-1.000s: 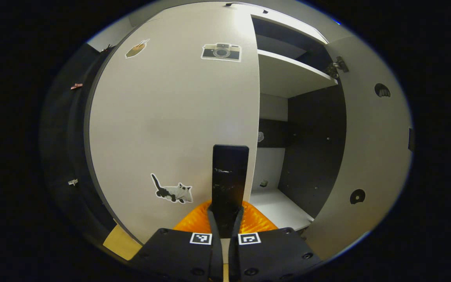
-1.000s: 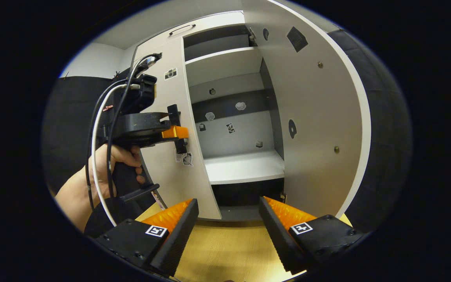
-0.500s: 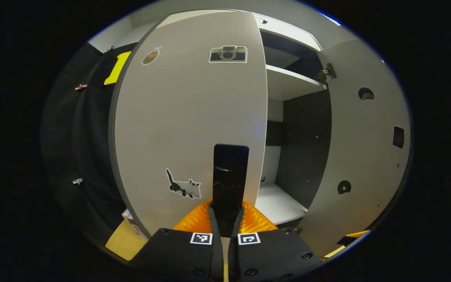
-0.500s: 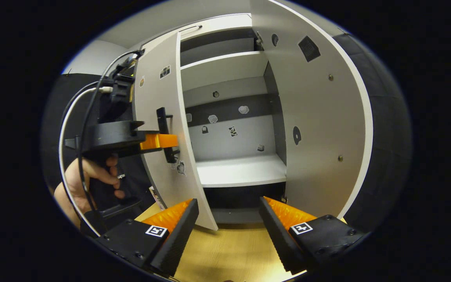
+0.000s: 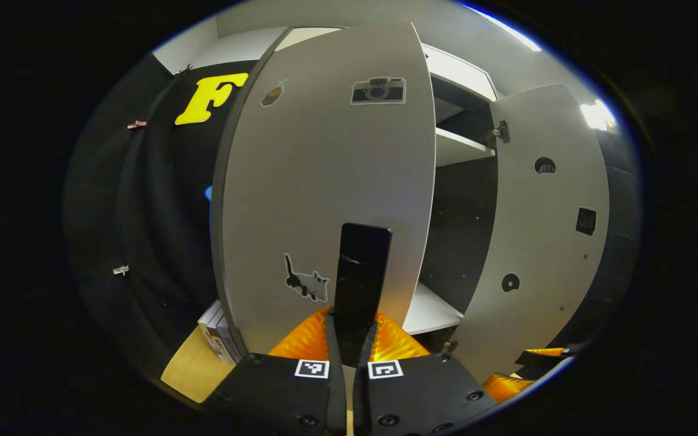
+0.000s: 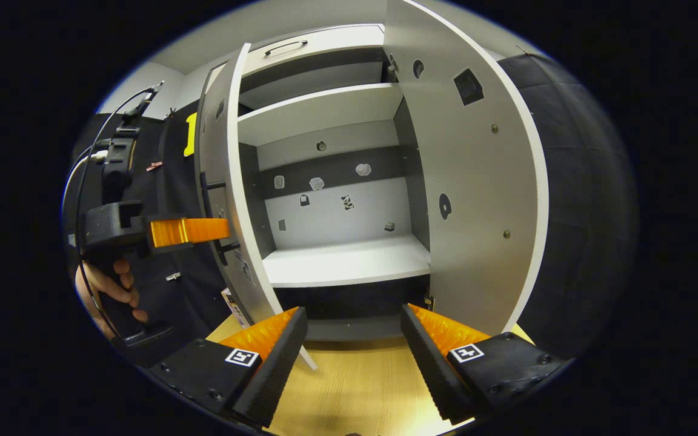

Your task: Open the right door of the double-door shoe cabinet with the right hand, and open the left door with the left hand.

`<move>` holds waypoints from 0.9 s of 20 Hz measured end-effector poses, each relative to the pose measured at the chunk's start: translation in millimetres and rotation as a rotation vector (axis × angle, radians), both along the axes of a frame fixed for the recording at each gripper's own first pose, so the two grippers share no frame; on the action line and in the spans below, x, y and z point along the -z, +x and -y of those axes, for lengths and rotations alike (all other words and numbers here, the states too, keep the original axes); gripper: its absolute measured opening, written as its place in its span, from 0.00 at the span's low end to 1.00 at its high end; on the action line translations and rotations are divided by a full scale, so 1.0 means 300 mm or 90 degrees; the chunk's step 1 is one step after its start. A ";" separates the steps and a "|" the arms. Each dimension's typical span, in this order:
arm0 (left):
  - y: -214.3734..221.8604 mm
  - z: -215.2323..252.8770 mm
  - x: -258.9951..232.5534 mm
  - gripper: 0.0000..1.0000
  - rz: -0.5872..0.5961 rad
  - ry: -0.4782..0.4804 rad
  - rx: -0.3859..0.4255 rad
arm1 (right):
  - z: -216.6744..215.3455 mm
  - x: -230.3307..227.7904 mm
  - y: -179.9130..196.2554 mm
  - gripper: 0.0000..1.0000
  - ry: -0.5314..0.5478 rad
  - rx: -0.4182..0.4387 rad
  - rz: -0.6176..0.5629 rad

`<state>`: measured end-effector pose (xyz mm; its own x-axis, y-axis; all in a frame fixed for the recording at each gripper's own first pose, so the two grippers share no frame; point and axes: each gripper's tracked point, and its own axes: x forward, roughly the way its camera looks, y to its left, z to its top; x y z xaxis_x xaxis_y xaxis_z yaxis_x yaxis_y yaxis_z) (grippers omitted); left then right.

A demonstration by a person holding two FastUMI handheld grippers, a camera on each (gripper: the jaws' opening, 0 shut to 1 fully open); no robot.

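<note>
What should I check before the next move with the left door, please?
1. Left claw shut on handle: ok.
2. Left door swung out from cabinet: ok, partly open.
3. Right door open wide: ok.
4. Right claw open, holding nothing: ok.
5. Right claw apart from left door's edge: cannot tell, the edge runs close to its finger.
6. How far the left door's hinge still allows: cannot tell.
</note>
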<state>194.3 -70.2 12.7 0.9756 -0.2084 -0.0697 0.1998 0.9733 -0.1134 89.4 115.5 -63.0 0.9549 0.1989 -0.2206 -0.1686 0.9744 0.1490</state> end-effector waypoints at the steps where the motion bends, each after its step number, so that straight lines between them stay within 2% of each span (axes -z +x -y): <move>1: -0.002 -0.003 0.001 0.09 0.000 -0.001 0.002 | -0.007 -0.003 -0.007 0.98 0.002 0.003 0.001; 11: -0.026 -0.060 -0.007 0.07 0.032 0.037 -0.020 | -0.051 0.024 -0.164 0.98 -0.014 0.032 0.017; 15: -0.079 -0.201 0.007 0.08 0.042 0.054 -0.043 | -0.046 0.097 -0.219 0.98 -0.010 0.039 -0.013; 18: -0.087 -0.270 0.010 0.08 0.044 0.062 -0.065 | -0.037 0.093 -0.231 0.98 -0.008 0.047 -0.014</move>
<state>168.1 10.8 9.8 0.9946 -0.1026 -0.0166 0.1025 0.9947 -0.0062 20.1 126.5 -90.8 0.9616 0.1253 -0.2440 -0.0931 0.9858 0.1394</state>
